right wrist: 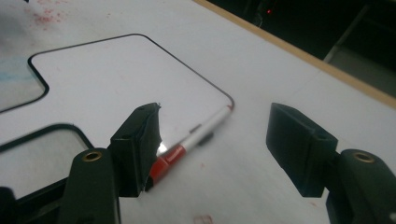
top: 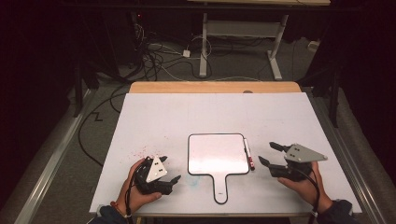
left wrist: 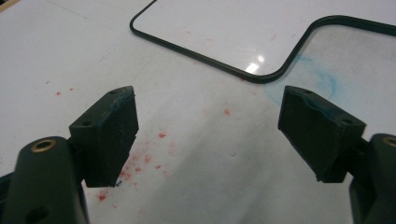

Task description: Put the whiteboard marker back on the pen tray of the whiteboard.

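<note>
A small white board [top: 217,154] with a black rim and a short handle lies flat on the white table top [top: 210,112], its handle toward me. Along its right edge lies a marker [top: 249,155], red cap at the near end. My right gripper [top: 267,152] hovers open just right of the marker. In the right gripper view the marker [right wrist: 196,135] lies ahead between the spread jaws of the right gripper [right wrist: 215,112], untouched, with the board [right wrist: 116,79] beyond. My left gripper [top: 170,168] rests open left of the board. The left gripper [left wrist: 208,116] has bare table between its jaws and the board's corner [left wrist: 233,28] ahead.
Red specks [top: 144,151] dot the table near the left gripper, and a faint blue smear [top: 194,182] lies by the board's handle. A wooden strip [top: 215,87] edges the table's far side. Cables [top: 159,60] and a desk frame [top: 243,42] sit on the floor beyond.
</note>
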A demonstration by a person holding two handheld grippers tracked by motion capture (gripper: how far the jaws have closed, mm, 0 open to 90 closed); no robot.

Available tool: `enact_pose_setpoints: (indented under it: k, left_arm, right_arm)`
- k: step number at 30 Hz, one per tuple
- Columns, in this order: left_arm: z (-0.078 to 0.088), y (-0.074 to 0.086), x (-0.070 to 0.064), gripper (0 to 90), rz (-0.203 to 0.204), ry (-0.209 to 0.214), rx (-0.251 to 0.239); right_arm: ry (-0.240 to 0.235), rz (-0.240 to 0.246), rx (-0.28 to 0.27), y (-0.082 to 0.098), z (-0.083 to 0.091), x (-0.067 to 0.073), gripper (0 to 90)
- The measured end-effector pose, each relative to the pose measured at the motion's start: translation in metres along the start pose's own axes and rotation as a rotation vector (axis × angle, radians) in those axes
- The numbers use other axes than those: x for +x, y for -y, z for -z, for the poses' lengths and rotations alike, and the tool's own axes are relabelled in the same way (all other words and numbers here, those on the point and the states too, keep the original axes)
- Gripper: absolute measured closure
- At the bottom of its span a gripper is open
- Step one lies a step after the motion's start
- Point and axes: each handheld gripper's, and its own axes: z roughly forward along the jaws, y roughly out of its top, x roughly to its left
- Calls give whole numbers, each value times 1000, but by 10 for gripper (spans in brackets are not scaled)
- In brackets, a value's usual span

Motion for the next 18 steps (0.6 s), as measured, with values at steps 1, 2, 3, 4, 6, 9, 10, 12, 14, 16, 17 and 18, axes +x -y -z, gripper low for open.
enact_pose_setpoints:
  k: [1,2,3,4,6,9,10,12,14,16,17,18]
  left_arm:
    - [0,0,0,190,-2,-1,-1]
    - [0,0,-1,190,-3,-3,-1]
    - [0,-1,-1,190,-3,-4,0]
    - [0,-1,-1,190,-4,-5,0]
    - [0,-1,-1,190,-1,-10,-2]
    - [0,-1,0,189,-1,-14,-2]
    - [0,-2,0,189,-3,-15,1]
    - [-1,-2,0,183,-3,-20,2]
    - [-1,-1,2,180,0,-22,2]
    - [-2,-1,3,180,7,-29,-1]
    - [-2,-1,4,180,12,-33,-3]
    - [-2,-2,5,180,16,-33,-3]
  right_arm:
    - [19,29,-4,3,6,1,331]
    - [40,51,-8,6,11,1,316]
    - [57,65,-15,10,17,0,314]
    - [72,64,-21,14,21,-1,306]
    - [76,38,-14,22,26,-6,275]
    - [116,6,6,31,27,-11,257]
    - [115,-6,6,31,27,-13,250]
    - [111,-24,3,31,26,-13,246]
    - [101,-28,-2,30,26,-13,238]
    - [99,-24,-2,30,25,-12,236]
    - [100,-25,-1,30,24,-12,237]
    - [101,-21,2,30,24,-12,236]
